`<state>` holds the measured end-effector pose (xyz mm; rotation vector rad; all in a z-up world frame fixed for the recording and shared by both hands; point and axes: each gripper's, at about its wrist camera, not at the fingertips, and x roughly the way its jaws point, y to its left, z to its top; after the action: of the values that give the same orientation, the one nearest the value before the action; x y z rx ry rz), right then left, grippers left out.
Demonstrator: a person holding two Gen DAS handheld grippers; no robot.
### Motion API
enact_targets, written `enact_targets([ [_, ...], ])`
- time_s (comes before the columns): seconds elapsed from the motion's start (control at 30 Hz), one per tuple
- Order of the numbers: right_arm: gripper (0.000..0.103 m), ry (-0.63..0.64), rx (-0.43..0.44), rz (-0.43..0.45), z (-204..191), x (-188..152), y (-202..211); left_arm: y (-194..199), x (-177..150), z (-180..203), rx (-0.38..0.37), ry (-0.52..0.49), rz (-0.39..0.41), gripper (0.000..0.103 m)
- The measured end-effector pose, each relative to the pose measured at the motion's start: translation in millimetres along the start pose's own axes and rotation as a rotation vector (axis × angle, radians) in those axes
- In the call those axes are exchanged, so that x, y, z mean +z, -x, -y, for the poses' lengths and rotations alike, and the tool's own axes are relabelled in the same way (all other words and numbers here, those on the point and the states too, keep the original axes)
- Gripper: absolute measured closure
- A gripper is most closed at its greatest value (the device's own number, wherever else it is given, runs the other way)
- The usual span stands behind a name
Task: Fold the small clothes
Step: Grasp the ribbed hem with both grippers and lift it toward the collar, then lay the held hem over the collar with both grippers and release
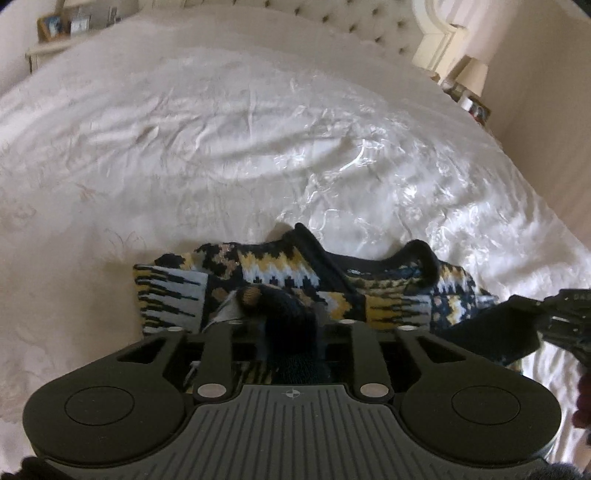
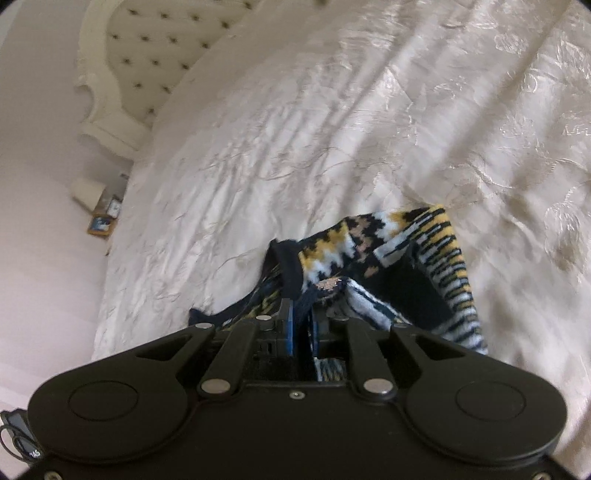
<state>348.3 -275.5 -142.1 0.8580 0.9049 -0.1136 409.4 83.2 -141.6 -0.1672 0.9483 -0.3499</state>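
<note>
A small knitted sweater (image 1: 280,273), navy with yellow, white and tan zigzag bands, lies bunched on the white bedspread (image 1: 221,147). My left gripper (image 1: 284,314) is shut on a dark navy fold of it near its lower edge. In the right wrist view the same sweater (image 2: 373,251) is lifted and draped. My right gripper (image 2: 301,325) is shut on its navy edge, the blue pads (image 2: 290,332) pressed on the cloth. The right gripper's body shows at the right edge of the left wrist view (image 1: 554,314).
The bed has a tufted cream headboard (image 1: 362,18). A nightstand with a lamp (image 1: 472,77) and framed pictures stands to its right, and a shelf with frames (image 1: 62,26) at the far left. The bed edge and floor (image 2: 44,258) lie left in the right wrist view.
</note>
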Motion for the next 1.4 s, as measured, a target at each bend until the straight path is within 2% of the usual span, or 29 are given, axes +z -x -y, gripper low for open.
enact_targets([
  [0.1, 0.079, -0.009, -0.028, 0.003, 3, 9, -10, -4, 7, -7, -0.005, 0.015, 0.011, 0.067],
  [0.13, 0.07, -0.01, -0.031, 0.009, 4, 12, -12, -5, 10, -7, -0.006, 0.016, 0.014, 0.059],
  [0.17, 0.055, -0.011, -0.033, 0.023, 5, 14, -12, -4, 12, -7, -0.002, 0.011, 0.025, 0.053],
  [0.23, 0.039, -0.015, -0.026, 0.054, 6, 19, -12, -6, 18, -6, 0.007, -0.001, 0.049, 0.023],
  [0.33, 0.037, -0.02, -0.034, 0.077, 7, 27, -12, -6, 28, -11, 0.005, 0.011, 0.052, 0.021],
  [0.43, 0.037, 0.005, -0.047, 0.094, 4, 30, -8, 0, 33, -14, 0.048, -0.016, 0.06, 0.021],
  [0.57, 0.037, 0.102, -0.06, 0.085, -9, 21, -1, 4, 25, -17, 0.079, -0.066, 0.007, 0.021],
  [0.87, 0.037, 0.391, -0.111, -0.084, -34, -42, -11, 1, -42, -1, 0.134, -0.23, -0.145, 0.021],
  [1.0, 0.037, 0.501, -0.204, -0.162, -26, -64, -18, -11, -67, -14, 0.213, -0.298, -0.24, 0.021],
  [1.1, 0.042, 0.522, -0.334, -0.181, -3, -66, -20, -14, -76, -41, 0.237, -0.255, -0.277, 0.01],
  [1.13, 0.045, 0.516, -0.346, -0.181, 5, -65, -18, -13, -76, -47, 0.245, -0.243, -0.279, 0.006],
  [1.2, 0.047, 0.5, -0.342, -0.176, 14, -64, -12, -11, -76, -57, 0.264, -0.236, -0.284, 0.004],
  [1.3, 0.045, 0.51, -0.347, -0.166, 12, -66, -6, -6, -72, -63, 0.254, -0.195, -0.286, 0.005],
  [1.4, 0.039, 0.466, -0.312, -0.111, 7, -69, 10, 11, -65, -61, 0.219, -0.152, -0.233, 0.007],
])
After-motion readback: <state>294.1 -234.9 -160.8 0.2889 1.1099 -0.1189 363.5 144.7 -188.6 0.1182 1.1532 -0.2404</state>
